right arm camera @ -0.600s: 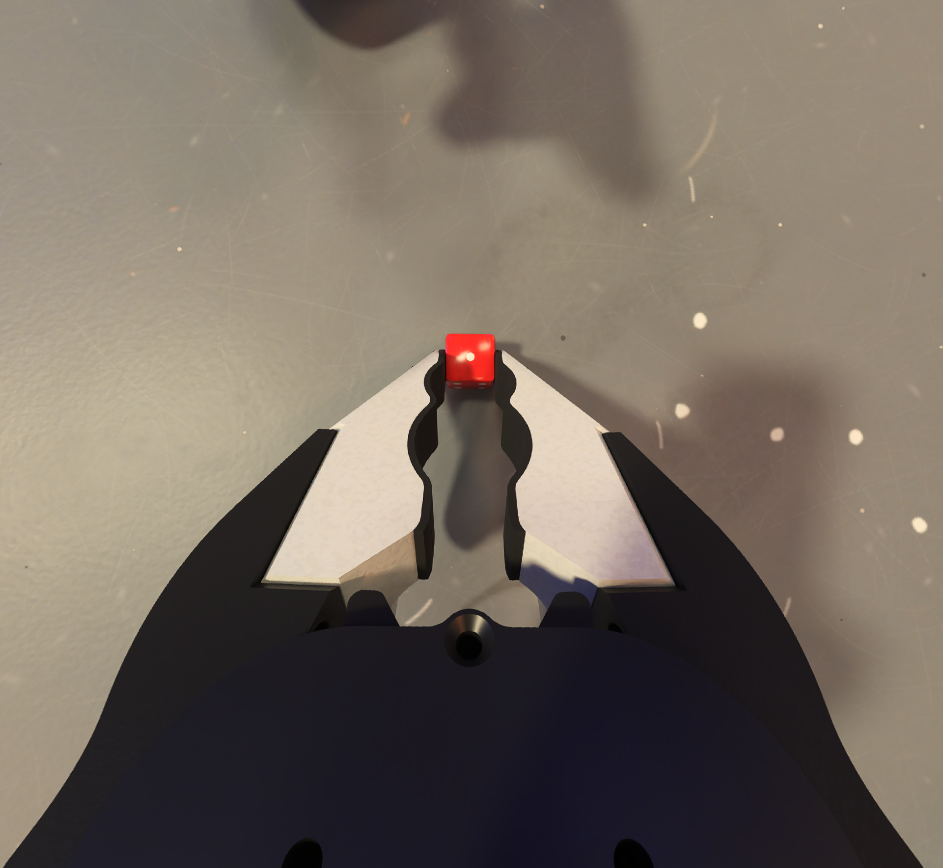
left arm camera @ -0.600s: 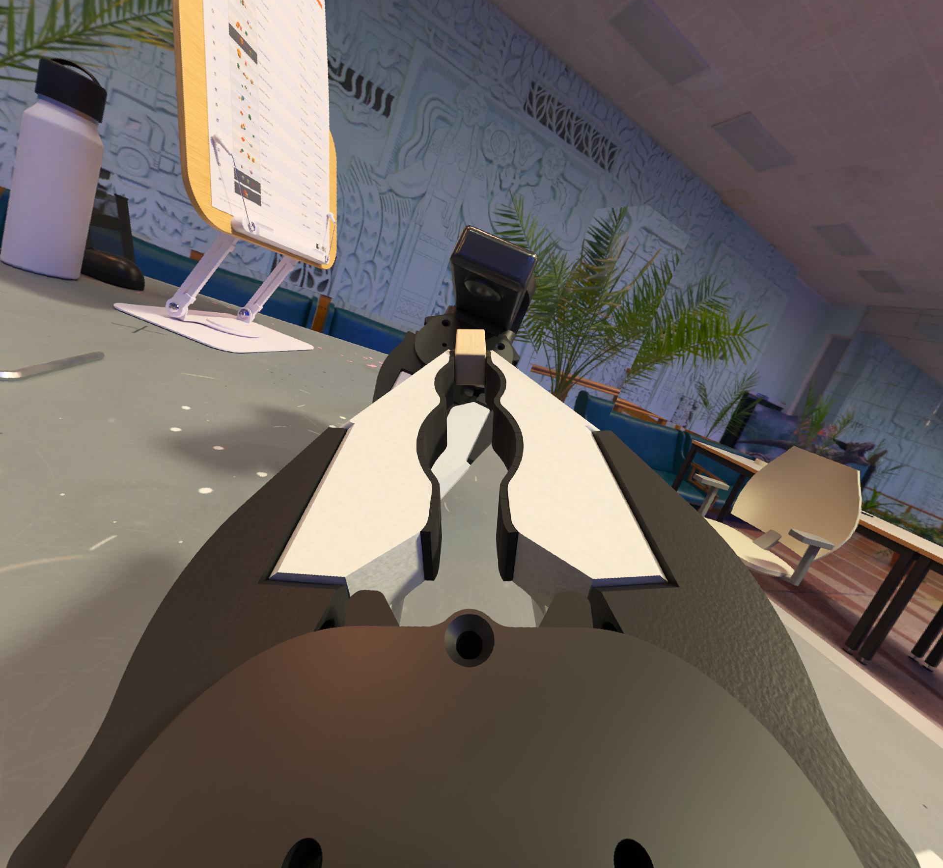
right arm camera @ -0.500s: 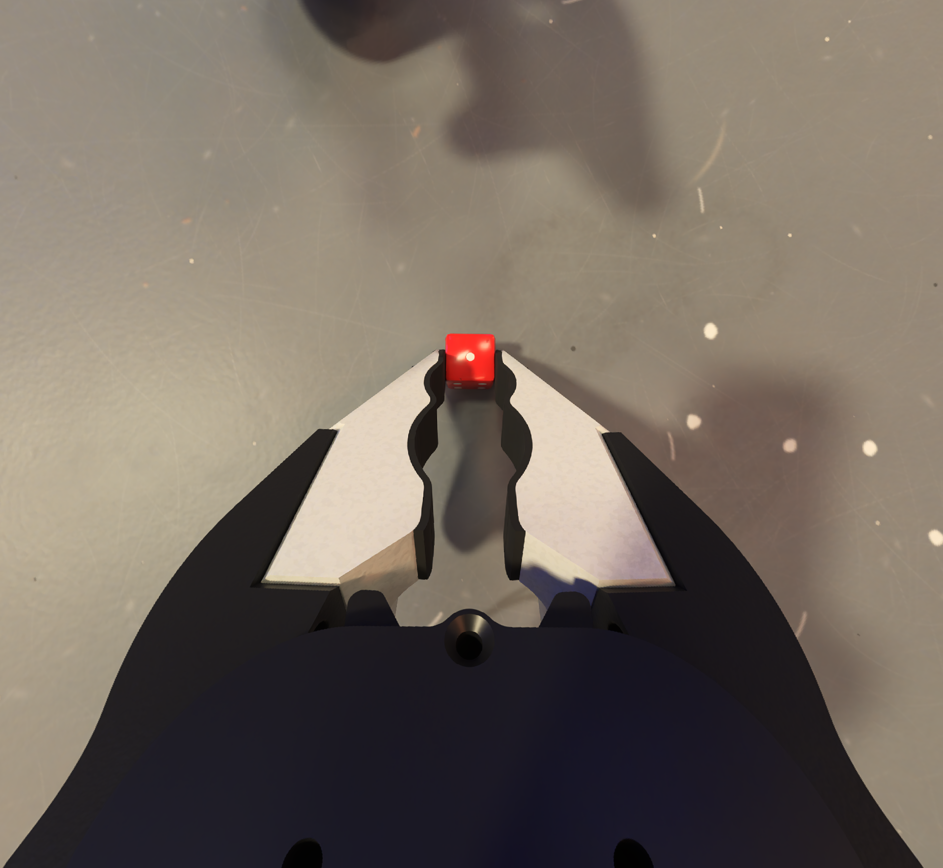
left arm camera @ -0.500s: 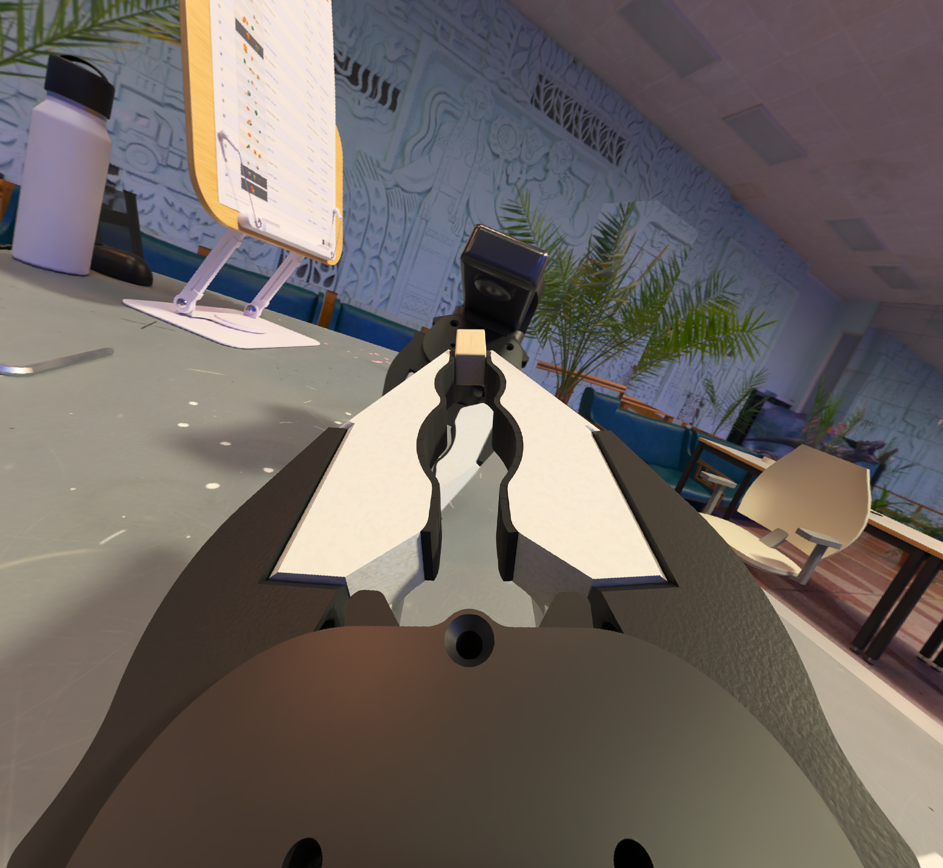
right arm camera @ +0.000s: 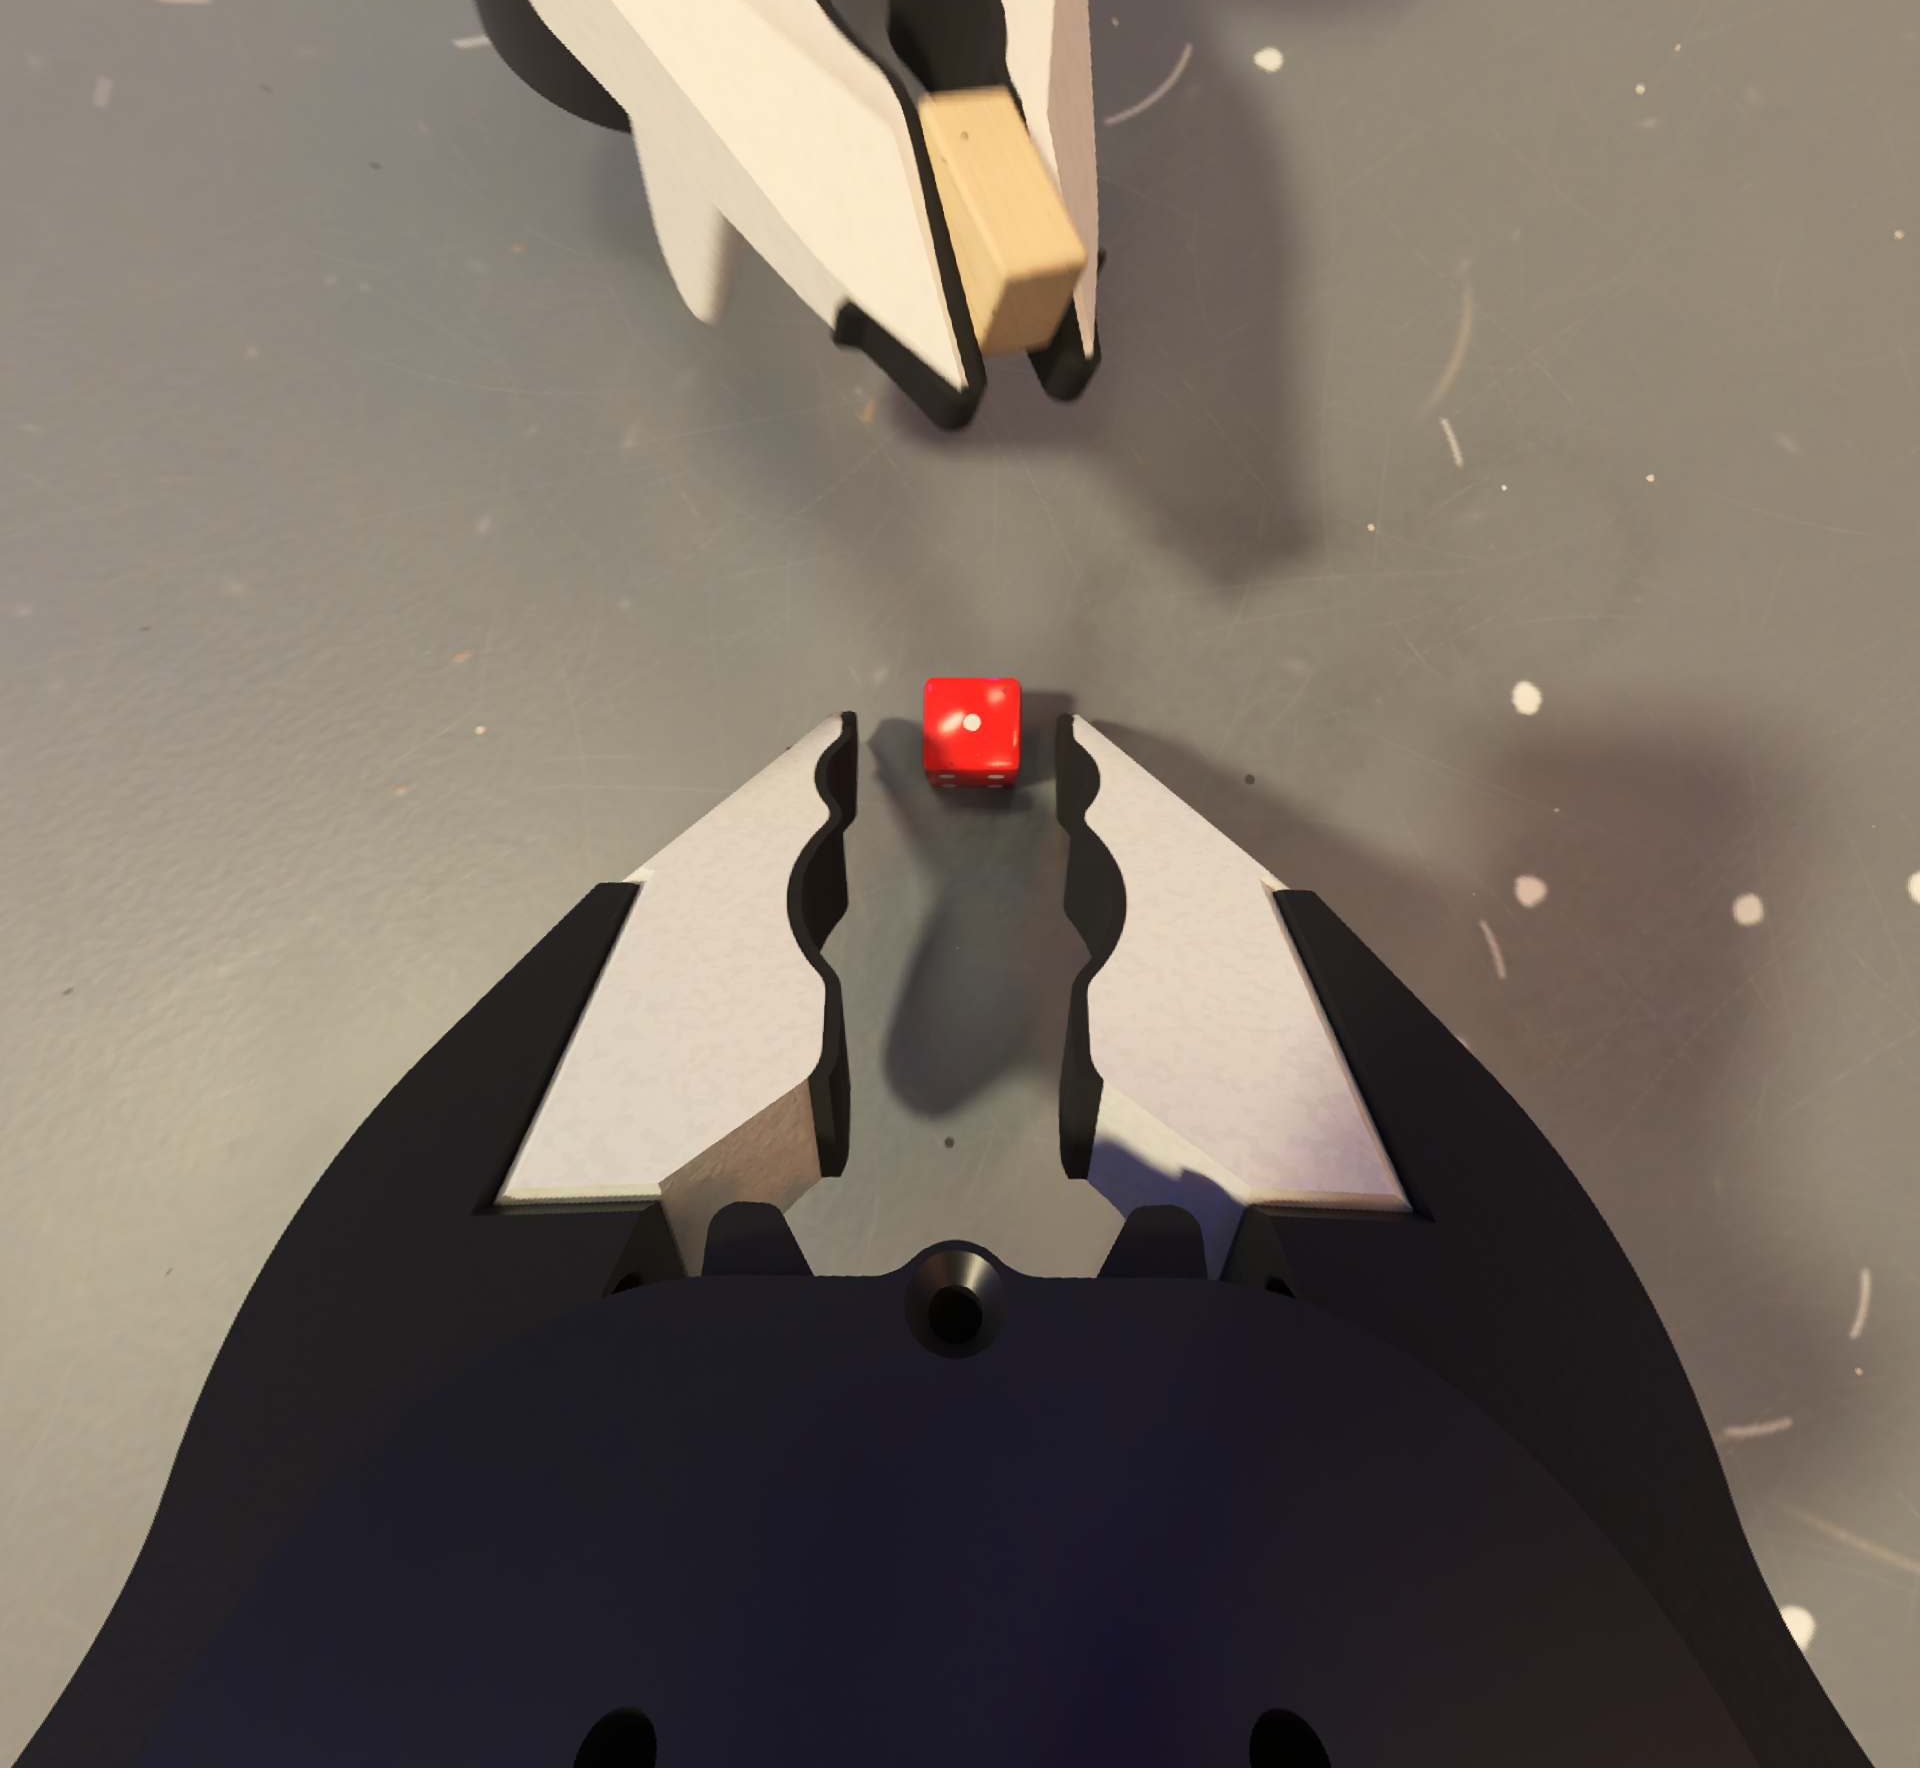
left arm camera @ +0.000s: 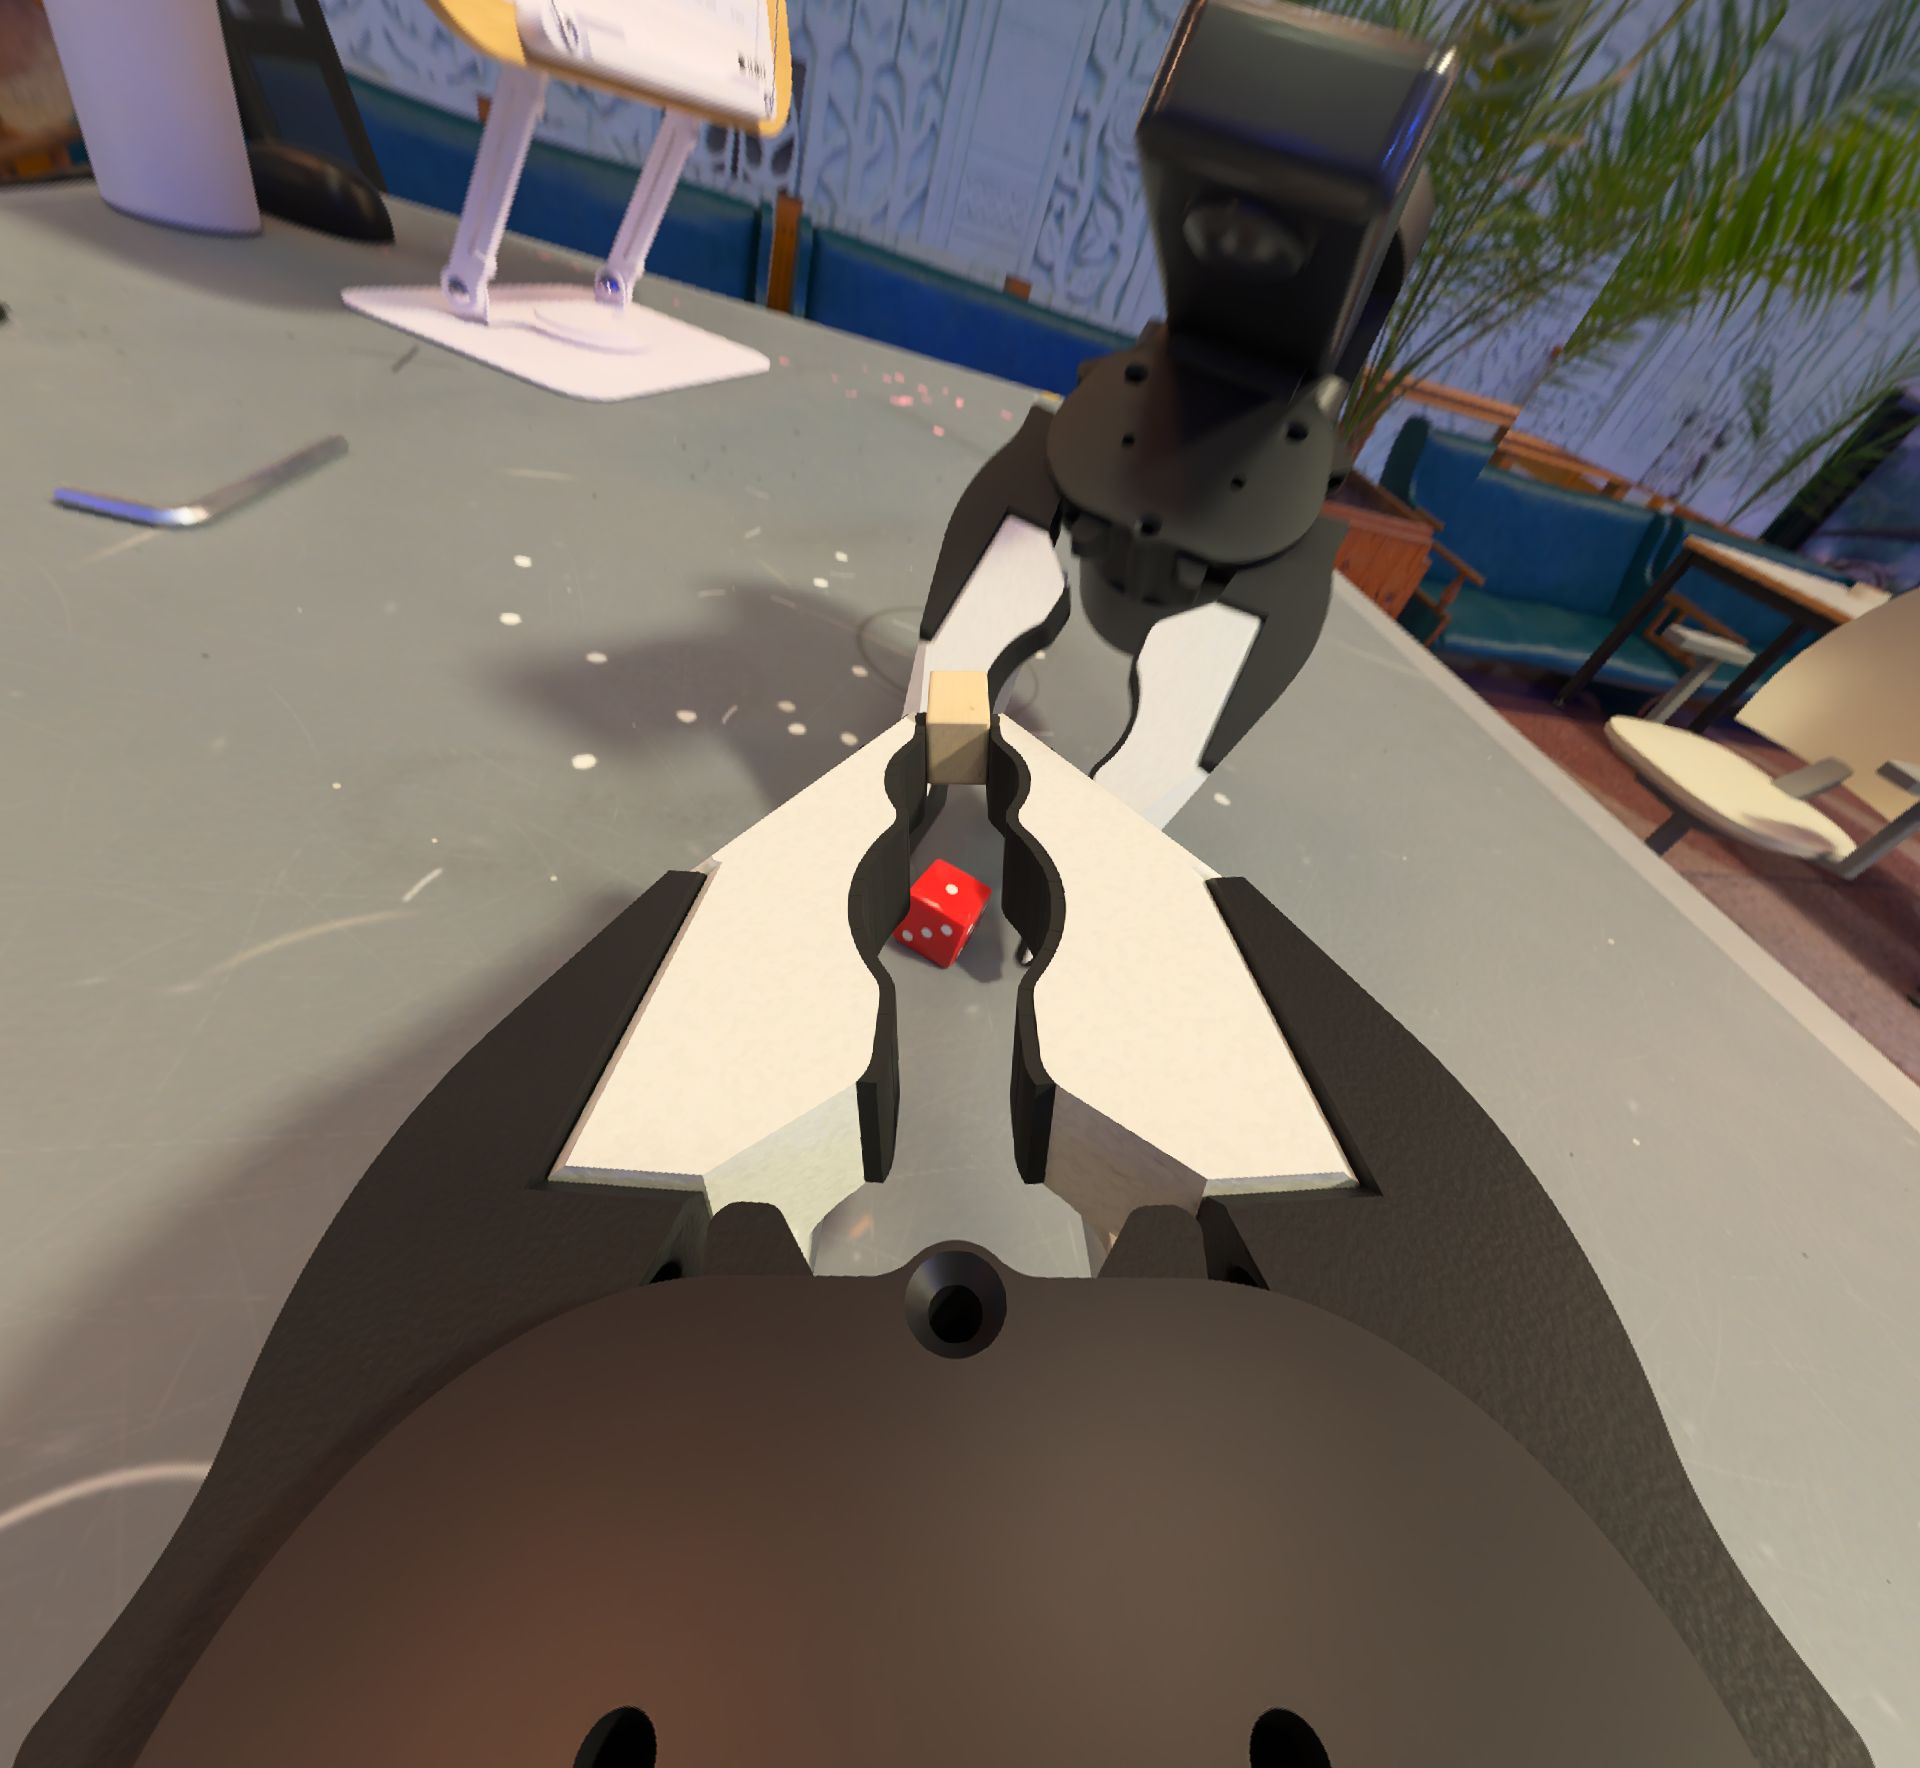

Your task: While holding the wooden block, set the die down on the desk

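My left gripper (left arm camera: 956,731) is shut on a small wooden block (left arm camera: 956,726) at its fingertips, held above the grey desk (left arm camera: 312,783). A red die (left arm camera: 940,913) lies on the desk below, seen through the gap between the left fingers. In the right wrist view my right gripper (right arm camera: 958,731) is open, and the die (right arm camera: 971,731) rests on the desk between its fingertips with a gap on each side. The left gripper (right arm camera: 1010,393) with the block (right arm camera: 1003,222) hovers just beyond the die. The right gripper's dark body (left arm camera: 1195,461) stands over the die, pointing down.
A white bottle (left arm camera: 135,35) and a document stand (left arm camera: 561,347) holding a sheet stand at the back left. A metal hex key (left arm camera: 197,497) lies on the left. The desk's edge (left arm camera: 1558,783) runs along the right, with chairs and tables beyond.
The right gripper has opened and let go of the die, which now rests on the desk. The left gripper, still holding the block, has tilted down and come close to the right gripper.
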You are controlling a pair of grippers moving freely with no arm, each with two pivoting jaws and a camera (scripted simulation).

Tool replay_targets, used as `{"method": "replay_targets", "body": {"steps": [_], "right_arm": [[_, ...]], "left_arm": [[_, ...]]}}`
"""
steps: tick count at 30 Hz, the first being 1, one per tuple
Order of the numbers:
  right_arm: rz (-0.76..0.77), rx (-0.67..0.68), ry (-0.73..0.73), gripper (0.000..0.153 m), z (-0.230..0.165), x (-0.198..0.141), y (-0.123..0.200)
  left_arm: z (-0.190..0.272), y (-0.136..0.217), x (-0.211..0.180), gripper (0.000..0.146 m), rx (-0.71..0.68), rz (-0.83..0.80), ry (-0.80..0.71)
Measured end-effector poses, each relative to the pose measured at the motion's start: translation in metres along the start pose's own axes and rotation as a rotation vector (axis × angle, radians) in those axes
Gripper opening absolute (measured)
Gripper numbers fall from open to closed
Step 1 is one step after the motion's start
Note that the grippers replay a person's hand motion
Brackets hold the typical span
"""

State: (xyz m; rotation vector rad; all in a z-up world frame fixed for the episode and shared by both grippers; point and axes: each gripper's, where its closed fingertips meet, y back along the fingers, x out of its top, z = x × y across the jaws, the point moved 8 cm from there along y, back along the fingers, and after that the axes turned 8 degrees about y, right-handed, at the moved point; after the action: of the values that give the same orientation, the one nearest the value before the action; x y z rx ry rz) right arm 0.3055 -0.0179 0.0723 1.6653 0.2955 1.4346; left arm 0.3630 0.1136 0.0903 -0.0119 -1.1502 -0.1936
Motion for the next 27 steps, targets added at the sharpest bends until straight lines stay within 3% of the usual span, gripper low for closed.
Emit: {"method": "replay_targets", "body": {"steps": [13, 18, 21, 27], "right_arm": [[0.181, 0.04, 0.141, 0.04, 0.017, -0.011, 0.034], [0.396, 0.101, 0.221, 0.033, 0.021, 0.0, 0.053], [0.42, 0.103, 0.252, 0.026, 0.023, 0.001, 0.053], [0.462, 0.177, 0.23, 0.027, 0.027, -0.001, 0.044]], "left_arm": [[0.001, -0.024, -0.014, 0.009, 0.15, -0.199, 0.054], [0.009, -0.026, -0.015, 0.009, 0.188, -0.165, 0.001], [0.012, -0.024, -0.014, 0.009, 0.203, -0.135, -0.02], [0.013, -0.02, -0.01, 0.01, 0.113, -0.061, 0.032]]}}
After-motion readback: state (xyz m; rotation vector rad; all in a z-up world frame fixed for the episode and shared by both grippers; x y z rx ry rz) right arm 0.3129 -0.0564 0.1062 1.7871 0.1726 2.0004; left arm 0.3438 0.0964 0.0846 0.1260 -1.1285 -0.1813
